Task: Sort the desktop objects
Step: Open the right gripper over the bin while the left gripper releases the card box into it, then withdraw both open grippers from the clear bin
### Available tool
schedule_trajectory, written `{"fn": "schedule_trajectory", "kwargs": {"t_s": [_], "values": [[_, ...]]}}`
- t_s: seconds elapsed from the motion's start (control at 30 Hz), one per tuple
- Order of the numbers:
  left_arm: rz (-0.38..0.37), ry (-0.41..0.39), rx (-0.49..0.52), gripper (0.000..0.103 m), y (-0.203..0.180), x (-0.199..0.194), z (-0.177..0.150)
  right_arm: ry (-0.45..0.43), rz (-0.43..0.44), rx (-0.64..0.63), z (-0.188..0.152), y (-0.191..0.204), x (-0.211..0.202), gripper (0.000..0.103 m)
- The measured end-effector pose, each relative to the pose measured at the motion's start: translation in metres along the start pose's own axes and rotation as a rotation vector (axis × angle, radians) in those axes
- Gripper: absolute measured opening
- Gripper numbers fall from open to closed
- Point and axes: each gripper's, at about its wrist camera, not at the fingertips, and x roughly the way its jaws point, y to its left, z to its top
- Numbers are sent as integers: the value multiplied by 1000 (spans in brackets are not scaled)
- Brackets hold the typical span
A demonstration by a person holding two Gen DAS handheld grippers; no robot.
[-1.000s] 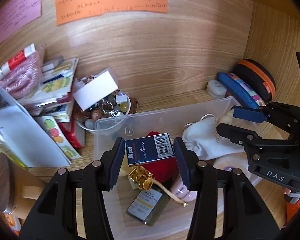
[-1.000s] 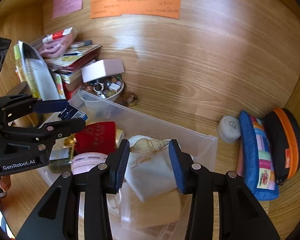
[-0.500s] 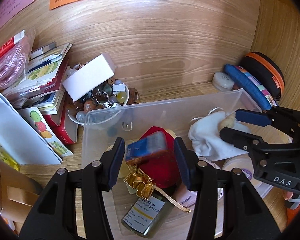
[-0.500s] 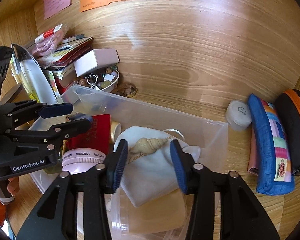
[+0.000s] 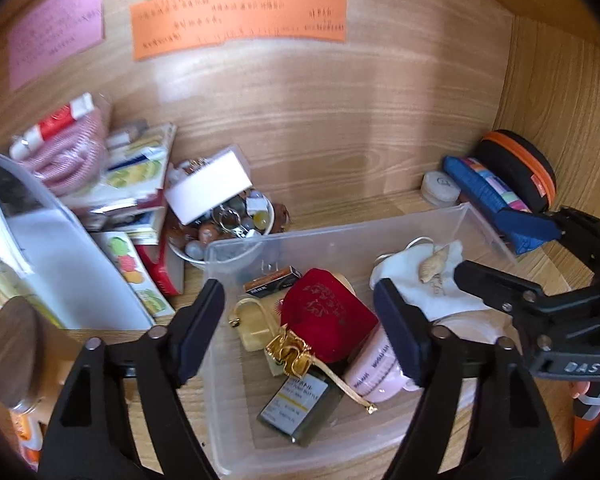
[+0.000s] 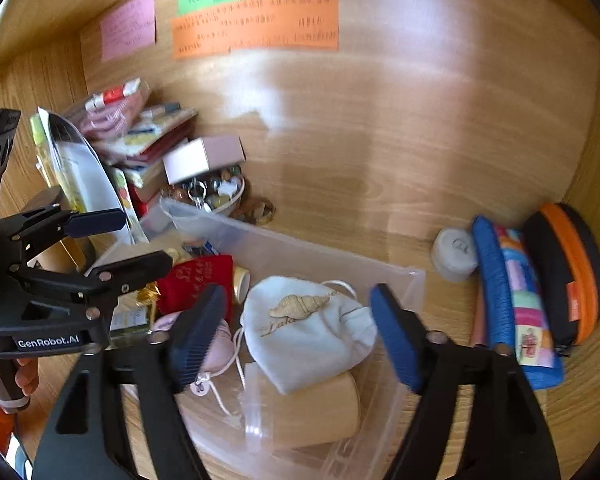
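A clear plastic bin (image 5: 340,236) (image 6: 404,280) sits on the wooden desk. In it lie a small blue staples box (image 5: 272,282), a red velvet pouch (image 5: 326,320) (image 6: 196,280), a green bottle (image 5: 296,404), a pink case (image 5: 374,368) and a white pouch (image 6: 304,332) with a seashell (image 5: 432,264) (image 6: 300,305) on top. My left gripper (image 5: 300,328) is open and empty above the red pouch. My right gripper (image 6: 296,332) is open and empty above the seashell; it also shows in the left wrist view (image 5: 512,256).
A bowl of beads and keys (image 5: 228,224) with a white box (image 5: 208,188) on it stands behind the bin. Books and packets (image 5: 132,184) pile at the left. A white round case (image 6: 454,254), a blue pencil case (image 6: 512,304) and a black-orange case (image 6: 568,272) lie at the right.
Both grippers opened wide. The left let go of the blue staples box, which now lies in the bin. The right let go of the seashell, now on the white pouch.
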Motion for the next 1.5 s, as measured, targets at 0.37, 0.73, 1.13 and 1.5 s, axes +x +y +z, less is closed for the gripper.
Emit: {"fn": "schedule_trajectory", "kwargs": {"t_s": [0.37,0.73,1.13,1.5], "values": [[56,-82,-18,98,-4,-57,-10,-48,-20,16,-10,13,-52,87],[102,-189,-33,102,-15,-116,-35,-156,-133,-2,-39,34,-106,89],[133,-255,-73,103,-21,-142,-65,-273,-237,40,-69,49,-150,103],[129,-220,-72,103,-25,-124,-81,-214,-238,75,-85,44,-132,103]]}}
